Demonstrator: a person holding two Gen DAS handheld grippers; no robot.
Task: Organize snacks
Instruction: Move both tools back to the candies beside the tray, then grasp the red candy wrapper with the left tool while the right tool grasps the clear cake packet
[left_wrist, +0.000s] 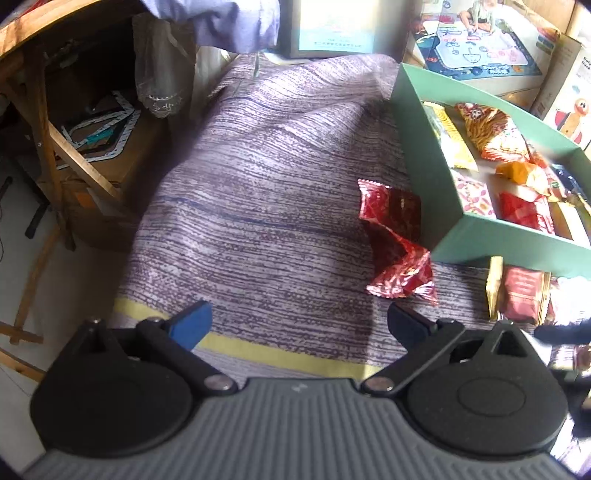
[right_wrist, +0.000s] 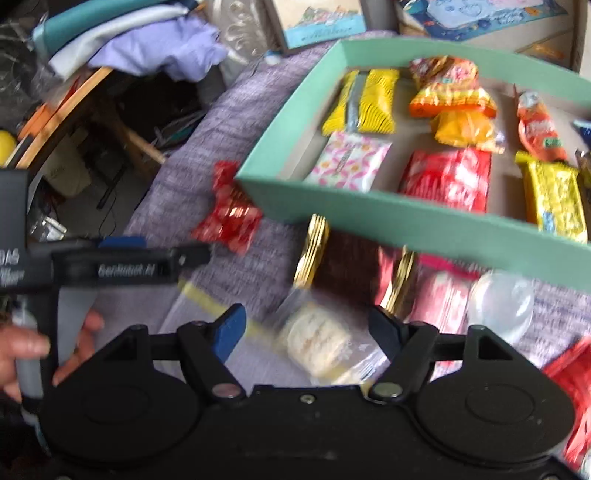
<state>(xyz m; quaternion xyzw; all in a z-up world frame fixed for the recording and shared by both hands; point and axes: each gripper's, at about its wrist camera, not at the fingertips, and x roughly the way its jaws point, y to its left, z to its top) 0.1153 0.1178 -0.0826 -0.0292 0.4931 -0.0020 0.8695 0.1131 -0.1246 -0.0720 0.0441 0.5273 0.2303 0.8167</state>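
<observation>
A green box (left_wrist: 417, 147) (right_wrist: 369, 218) holds several snack packets on a purple woven cloth (left_wrist: 258, 184). A crumpled red packet (left_wrist: 395, 243) (right_wrist: 229, 214) lies on the cloth by the box's near-left corner. My left gripper (left_wrist: 299, 325) is open and empty, short of the red packet and to its left. My right gripper (right_wrist: 306, 328) is open, low over a clear-wrapped pale biscuit (right_wrist: 317, 343) that lies between its fingers. A dark packet with gold edges (right_wrist: 351, 266) and a pink-red packet (right_wrist: 443, 295) lie in front of the box.
A clear plastic piece (right_wrist: 502, 299) and a red packet (right_wrist: 569, 376) lie at the right. A wooden frame (left_wrist: 48, 140) and clutter stand beyond the cloth's left edge. Toy boxes (left_wrist: 484, 40) stand behind the green box. The left gripper shows in the right wrist view (right_wrist: 110, 266).
</observation>
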